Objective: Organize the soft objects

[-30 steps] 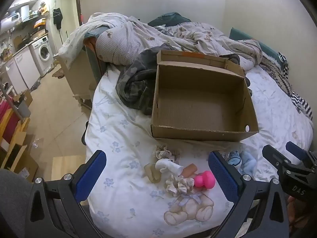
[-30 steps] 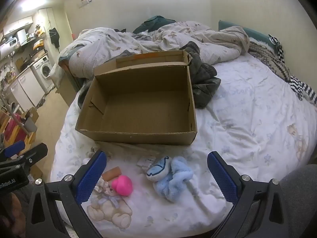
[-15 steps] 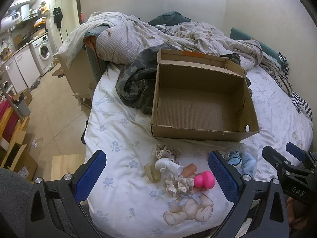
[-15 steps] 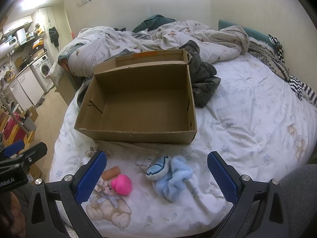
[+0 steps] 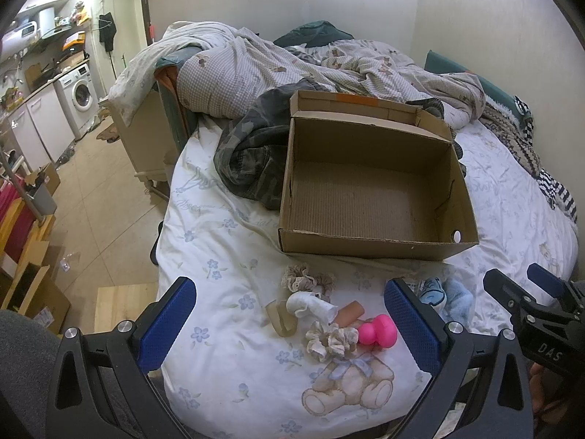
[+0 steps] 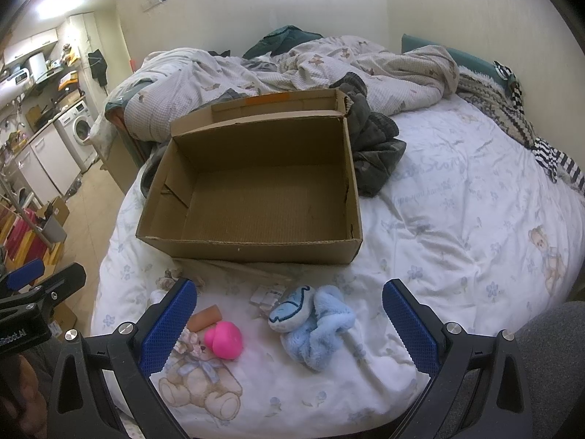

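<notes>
An empty cardboard box (image 5: 373,245) (image 6: 252,248) sits open on the bed. In front of it lie soft things: a pink toy (image 5: 376,334) (image 6: 223,339), a white sock (image 5: 310,303), frilly scrunchies (image 5: 331,340) (image 5: 305,281), a tan roll (image 5: 349,312) (image 6: 206,317) and a light blue plush cloth (image 6: 314,323) (image 5: 444,292). My left gripper (image 5: 289,323) is open and empty above the small pile. My right gripper (image 6: 289,323) is open and empty above the blue cloth.
A crumpled duvet (image 5: 292,69) and dark clothes (image 5: 252,157) (image 6: 376,150) lie behind the box. The white bedsheet (image 6: 457,219) stretches right. The bed's left edge drops to a tiled floor (image 5: 98,190) with cupboards and a washing machine (image 5: 82,97).
Both grippers have risen and tilted slightly, so the box looks a bit farther down in view. Nothing on the bed has moved.
</notes>
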The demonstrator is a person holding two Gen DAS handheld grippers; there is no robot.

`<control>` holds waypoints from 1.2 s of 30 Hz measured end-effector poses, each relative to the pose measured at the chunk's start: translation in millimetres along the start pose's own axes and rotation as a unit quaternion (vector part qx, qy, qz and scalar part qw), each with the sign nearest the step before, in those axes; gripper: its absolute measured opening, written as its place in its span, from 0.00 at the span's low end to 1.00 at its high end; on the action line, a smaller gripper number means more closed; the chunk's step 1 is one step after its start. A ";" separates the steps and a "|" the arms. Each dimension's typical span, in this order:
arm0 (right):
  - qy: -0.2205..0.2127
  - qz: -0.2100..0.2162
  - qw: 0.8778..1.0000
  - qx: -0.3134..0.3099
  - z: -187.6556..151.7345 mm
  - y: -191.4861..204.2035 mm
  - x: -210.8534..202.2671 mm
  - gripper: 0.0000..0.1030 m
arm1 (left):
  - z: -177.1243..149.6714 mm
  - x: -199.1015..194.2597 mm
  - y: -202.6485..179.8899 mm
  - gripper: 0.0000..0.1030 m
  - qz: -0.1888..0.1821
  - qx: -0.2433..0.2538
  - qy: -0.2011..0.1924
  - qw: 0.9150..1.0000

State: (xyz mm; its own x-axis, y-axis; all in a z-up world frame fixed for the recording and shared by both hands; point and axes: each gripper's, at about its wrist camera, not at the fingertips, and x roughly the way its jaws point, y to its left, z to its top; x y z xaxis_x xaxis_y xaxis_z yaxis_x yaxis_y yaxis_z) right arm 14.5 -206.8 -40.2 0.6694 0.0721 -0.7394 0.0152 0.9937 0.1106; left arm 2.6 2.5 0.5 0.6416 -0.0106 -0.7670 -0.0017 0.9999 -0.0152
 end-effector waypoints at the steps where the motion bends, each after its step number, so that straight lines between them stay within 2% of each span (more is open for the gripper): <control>1: 0.000 0.000 1.000 0.000 0.0 0.0 -0.1 1.00 | 0.0 0.0 0.1 1.00 0.000 0.000 0.001 1.000; 36: 0.004 0.001 1.000 0.004 0.0 1.5 1.8 1.00 | -11.9 9.9 -1.6 1.00 -0.001 -0.005 0.009 1.000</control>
State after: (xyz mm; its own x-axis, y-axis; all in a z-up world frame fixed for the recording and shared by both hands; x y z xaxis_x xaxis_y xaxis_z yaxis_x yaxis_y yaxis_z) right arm 15.7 -205.2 -41.4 0.6635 0.0749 -0.7445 0.0190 0.9930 0.1169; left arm -0.2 0.7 -14.7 0.6273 -0.0130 -0.7787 -0.0076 0.9997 -0.0228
